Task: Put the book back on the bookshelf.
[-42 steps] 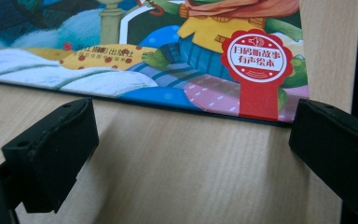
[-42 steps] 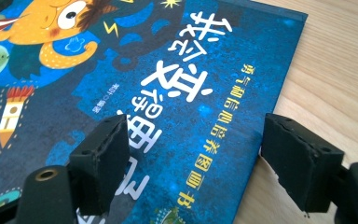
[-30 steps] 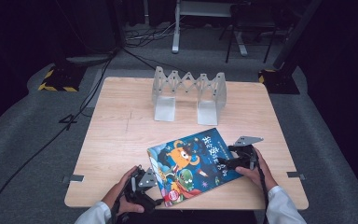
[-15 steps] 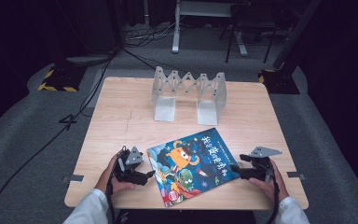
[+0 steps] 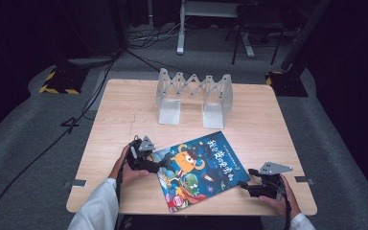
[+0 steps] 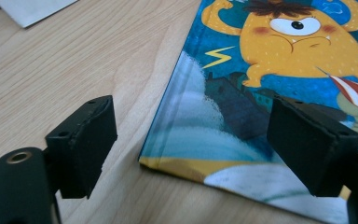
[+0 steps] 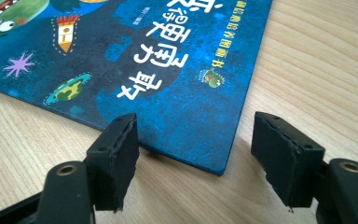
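Picture book (image 5: 199, 168) lay flat on the table (image 5: 124, 110), long axis diagonal, between both released grippers: left gripper (image 5: 154, 164) straddled its spine corner, right gripper (image 5: 249, 188) faced the opposite corner, nothing gripped.

A recording studio or lab: black-curtained surroundings, grey carpet (image 5: 24, 143), trailing floor cables (image 5: 100, 81), hazard-taped stand bases (image 5: 60, 82) beyond the tabletop (image 5: 124, 110).

The picture book (image 5: 199, 169) lies flat and closed on the near half of the wooden table, turned at a slant. Its blue cover shows an orange one-eyed monster (with a green one below) and white Chinese characters.
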The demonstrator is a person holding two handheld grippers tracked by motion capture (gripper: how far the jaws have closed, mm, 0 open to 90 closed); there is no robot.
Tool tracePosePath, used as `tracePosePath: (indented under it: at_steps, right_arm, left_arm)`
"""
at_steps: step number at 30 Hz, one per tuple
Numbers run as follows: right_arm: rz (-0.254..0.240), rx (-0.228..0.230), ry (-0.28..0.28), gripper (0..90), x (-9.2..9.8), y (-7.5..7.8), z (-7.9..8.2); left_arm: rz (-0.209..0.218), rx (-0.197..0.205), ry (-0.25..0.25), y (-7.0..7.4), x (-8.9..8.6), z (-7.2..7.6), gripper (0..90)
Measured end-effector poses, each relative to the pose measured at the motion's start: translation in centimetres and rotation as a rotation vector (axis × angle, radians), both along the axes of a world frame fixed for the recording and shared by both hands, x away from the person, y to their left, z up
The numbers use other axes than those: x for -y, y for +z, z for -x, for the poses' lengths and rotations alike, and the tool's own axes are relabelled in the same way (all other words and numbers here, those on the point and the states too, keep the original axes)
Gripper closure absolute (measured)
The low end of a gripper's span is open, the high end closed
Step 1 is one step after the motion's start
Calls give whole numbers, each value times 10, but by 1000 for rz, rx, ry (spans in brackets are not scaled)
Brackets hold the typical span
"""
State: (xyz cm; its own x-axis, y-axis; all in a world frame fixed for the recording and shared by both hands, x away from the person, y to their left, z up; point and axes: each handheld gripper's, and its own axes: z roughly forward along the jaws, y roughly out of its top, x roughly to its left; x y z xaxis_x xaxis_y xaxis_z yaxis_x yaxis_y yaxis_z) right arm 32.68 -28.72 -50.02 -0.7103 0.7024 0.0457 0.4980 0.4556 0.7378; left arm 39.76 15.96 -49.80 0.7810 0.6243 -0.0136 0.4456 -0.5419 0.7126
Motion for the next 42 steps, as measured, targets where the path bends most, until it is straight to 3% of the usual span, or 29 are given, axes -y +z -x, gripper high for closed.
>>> tracePosePath:
  at_steps: [4,5,8,12,15,17,20,28,31,32,42]
  right_arm:
    - [15,9,28,326,-1,-1,0]
    - [14,7,33,327,-1,0,-1]
    - [14,9,30,340,-1,-1,-3]
    - [40,31,17,367,-2,-1,-5]
    - [40,34,2,369,-3,-1,-9]
    - [41,35,-6,367,-4,-1,-12]
    - [50,30,-16,319,-6,-1,-18]
    - [61,14,-23,227,-10,-1,-32]
    - [58,20,-36,274,-12,-1,-32]
    - [58,38,-39,341,-15,0,-32]
    - [112,97,-61,350,-31,1,-44]
  left_arm:
    - [19,-18,-41,0,1,-1,215]
    - [15,-16,-53,0,1,0,253]
    - [8,-19,-57,1,1,1,255]
    - [39,-81,-68,-1,-5,2,254]
    - [28,-94,-73,1,-7,6,252]
    - [13,-96,-77,2,-8,10,250]
    - [-6,-60,-110,3,-11,18,248]
    - [17,-106,-133,1,-20,27,238]
    - [15,-103,-128,1,-21,32,236]
    - [18,-100,-123,1,-23,36,235]
    - [37,-108,-109,-2,-32,61,218]
